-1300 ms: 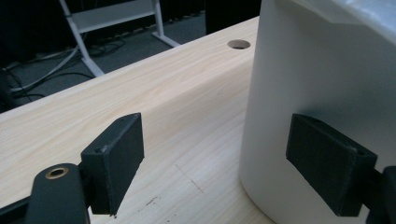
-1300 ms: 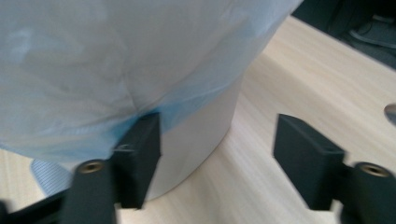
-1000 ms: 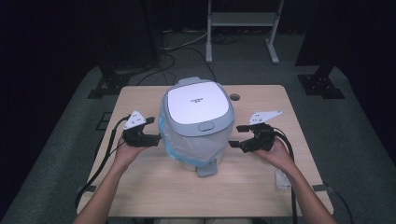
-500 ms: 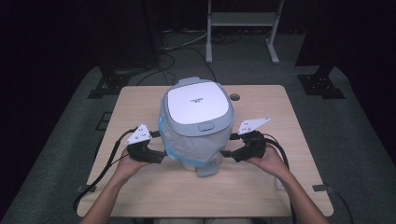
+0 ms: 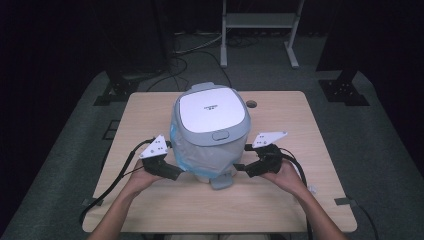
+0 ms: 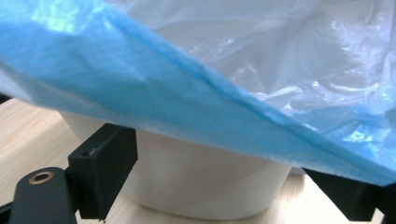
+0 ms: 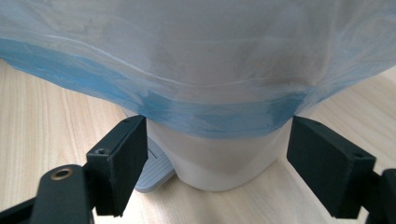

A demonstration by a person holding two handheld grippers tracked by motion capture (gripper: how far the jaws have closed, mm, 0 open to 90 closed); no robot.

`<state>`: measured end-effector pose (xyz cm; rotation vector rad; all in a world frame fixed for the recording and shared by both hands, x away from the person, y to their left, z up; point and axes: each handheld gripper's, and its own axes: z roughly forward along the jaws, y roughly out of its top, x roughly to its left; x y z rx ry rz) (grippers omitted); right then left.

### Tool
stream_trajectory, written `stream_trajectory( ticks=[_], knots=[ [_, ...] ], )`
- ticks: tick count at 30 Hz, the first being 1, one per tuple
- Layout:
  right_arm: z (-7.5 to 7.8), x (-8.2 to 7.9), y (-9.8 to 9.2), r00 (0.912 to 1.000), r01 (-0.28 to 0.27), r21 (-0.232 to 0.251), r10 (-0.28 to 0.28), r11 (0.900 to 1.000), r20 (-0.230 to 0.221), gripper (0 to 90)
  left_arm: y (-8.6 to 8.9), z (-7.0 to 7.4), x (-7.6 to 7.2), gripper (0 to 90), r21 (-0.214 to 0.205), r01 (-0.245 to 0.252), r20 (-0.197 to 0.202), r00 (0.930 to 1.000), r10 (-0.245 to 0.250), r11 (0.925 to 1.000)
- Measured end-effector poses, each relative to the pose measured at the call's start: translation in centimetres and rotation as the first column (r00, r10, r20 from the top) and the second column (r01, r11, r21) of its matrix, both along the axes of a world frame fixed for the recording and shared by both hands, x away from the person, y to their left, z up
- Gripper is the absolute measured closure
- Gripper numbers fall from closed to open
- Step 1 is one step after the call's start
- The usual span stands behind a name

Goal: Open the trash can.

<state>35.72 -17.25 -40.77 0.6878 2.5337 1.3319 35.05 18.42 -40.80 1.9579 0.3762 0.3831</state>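
Observation:
A white pedal bin (image 5: 212,116) with a grey-rimmed lid stands mid-table, a blue-edged plastic bag (image 5: 200,155) draped down over its sides. My left gripper (image 5: 175,172) is low at the bin's left base, open, its jaws spread wide around the white body (image 6: 201,182) under the hanging bag hem (image 6: 140,88). My right gripper (image 5: 241,168) is low at the bin's right base, open too, with the white base (image 7: 219,163) between its spread jaws and the bag (image 7: 210,116) just above them. The grey foot pedal (image 5: 221,182) sticks out toward me, and the pedal (image 7: 156,170) lies by the right gripper's left jaw.
The wooden table (image 5: 310,130) has a round cable hole (image 5: 251,104) behind the bin. Cables (image 5: 112,182) trail off the left edge. A small clear item (image 5: 312,190) lies near the right front. A metal stand (image 5: 260,22) is on the floor beyond.
Both grippers have dropped lower and moved inward, from beside the bin's middle to its base, coming closer to the bin's bottom under the bag.

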Motion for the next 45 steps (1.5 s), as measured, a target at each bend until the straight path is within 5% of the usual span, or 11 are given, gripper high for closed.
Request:
stream_trajectory(
  ticks=[14, 19, 30, 32, 35, 45],
  knots=[
    [-0.2, -0.2, 0.2, 0.9942, 0.106, -0.011, -0.105, 0.9943, 0.021, 20.9, -0.6, 0.6, 2.4, 15.2, 0.032, 0.026, -0.022, 0.9994, -0.025, 0.9992],
    [-0.5, -0.4, 0.7, 0.9867, 0.152, -0.028, -0.150, 0.9880, 0.063, 25.9, -0.2, 0.5, 2.9, 15.1, 0.028, -0.022, -0.006, 0.9997, 0.023, 0.9993],
    [-1.0, 0.4, 1.9, 0.9772, 0.209, -0.028, -0.207, 0.9775, 0.046, 25.7, 0.3, 0.4, 3.4, 15.2, 0.023, -0.100, -0.015, 0.9949, 0.100, 0.9948],
    [-1.2, 0.8, 1.7, 0.9805, 0.196, -0.014, -0.195, 0.9806, 0.021, 27.3, 0.2, 0.3, 3.3, 15.2, 0.034, -0.090, -0.043, 0.9949, 0.091, 0.9954],
    [-1.2, 0.8, 1.3, 0.9827, 0.185, -0.018, -0.185, 0.9825, 0.010, 26.6, 0.4, 0.0, 2.9, 15.2, 0.042, -0.088, -0.036, 0.9953, 0.090, 0.9952],
    [-0.7, 0.3, -1.7, 0.9800, 0.199, -0.020, -0.199, 0.9798, -0.004, 23.9, 1.6, -1.2, 0.6, 15.2, -0.006, -0.112, -0.087, 0.9899, 0.111, 0.9937]
  ],
)
